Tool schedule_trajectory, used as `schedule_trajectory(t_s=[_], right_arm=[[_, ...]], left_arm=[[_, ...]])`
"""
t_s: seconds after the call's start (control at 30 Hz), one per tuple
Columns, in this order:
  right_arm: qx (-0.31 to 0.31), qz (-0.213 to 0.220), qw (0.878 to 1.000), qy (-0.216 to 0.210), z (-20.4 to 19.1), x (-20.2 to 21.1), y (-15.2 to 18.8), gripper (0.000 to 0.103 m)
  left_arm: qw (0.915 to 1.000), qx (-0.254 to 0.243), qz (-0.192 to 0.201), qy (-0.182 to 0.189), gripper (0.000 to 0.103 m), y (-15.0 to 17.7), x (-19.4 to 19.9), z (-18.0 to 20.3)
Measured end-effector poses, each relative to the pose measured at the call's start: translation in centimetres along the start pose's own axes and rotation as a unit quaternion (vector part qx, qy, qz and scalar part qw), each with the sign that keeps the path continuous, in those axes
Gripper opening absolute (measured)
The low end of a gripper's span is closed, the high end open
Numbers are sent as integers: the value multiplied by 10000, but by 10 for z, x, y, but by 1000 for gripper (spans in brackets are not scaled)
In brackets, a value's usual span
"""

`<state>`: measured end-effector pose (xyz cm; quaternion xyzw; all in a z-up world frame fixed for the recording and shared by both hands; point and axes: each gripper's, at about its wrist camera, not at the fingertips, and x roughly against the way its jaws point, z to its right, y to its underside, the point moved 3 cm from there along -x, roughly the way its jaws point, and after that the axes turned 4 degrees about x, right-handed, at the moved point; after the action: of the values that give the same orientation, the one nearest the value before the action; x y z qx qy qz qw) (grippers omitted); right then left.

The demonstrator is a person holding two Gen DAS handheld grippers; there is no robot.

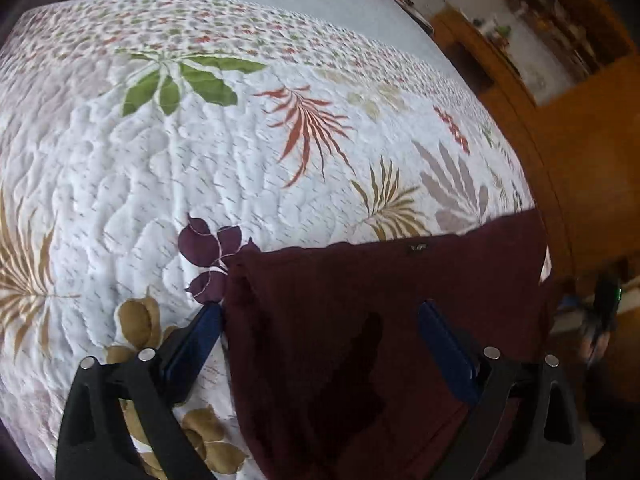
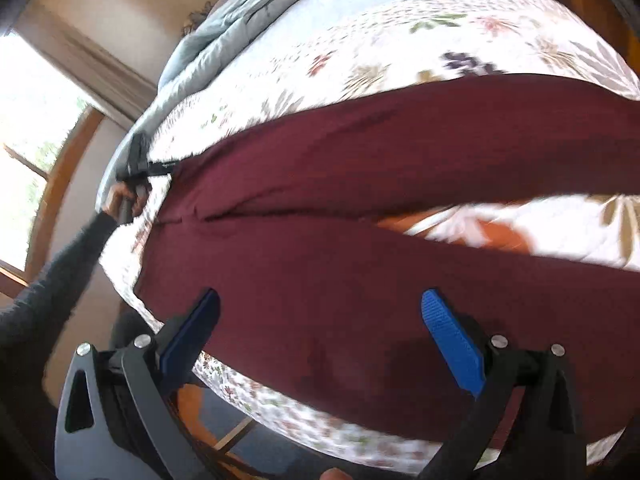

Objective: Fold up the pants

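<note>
Hovering apart-jawed over the pants (image 2: 360,264), the right claw (image 2: 320,320) might pinch quilt (image 2: 400,40) too; the left claw (image 1: 320,320) gapes likewise.

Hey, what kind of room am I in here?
Most likely a bedroom: a bed with a leaf-print quilt, a bunched pale blue blanket, and a wood-framed window.

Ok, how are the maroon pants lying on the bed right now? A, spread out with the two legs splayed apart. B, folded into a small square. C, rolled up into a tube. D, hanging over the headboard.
A: in the right wrist view the maroon pants lie flat on the floral quilt, with a wedge of quilt showing between the two legs.
</note>
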<state>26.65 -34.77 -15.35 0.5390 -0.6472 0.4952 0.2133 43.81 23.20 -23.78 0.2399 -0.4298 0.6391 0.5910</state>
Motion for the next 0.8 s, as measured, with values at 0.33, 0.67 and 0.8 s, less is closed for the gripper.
schedule_trajectory(t_s=[0.33, 0.67, 0.8], right_arm=[[-1251, 416, 9901, 489, 224, 110, -92, 100], [-1386, -172, 9857, 943, 334, 62, -136, 100], [-1128, -329, 9894, 850, 340, 50, -137, 101]], left_arm=[[9992, -50, -194, -358, 60, 2, -8, 3], [9987, 264, -266, -344, 82, -5, -17, 7], [9983, 250, -235, -478, 85, -7, -24, 12]])
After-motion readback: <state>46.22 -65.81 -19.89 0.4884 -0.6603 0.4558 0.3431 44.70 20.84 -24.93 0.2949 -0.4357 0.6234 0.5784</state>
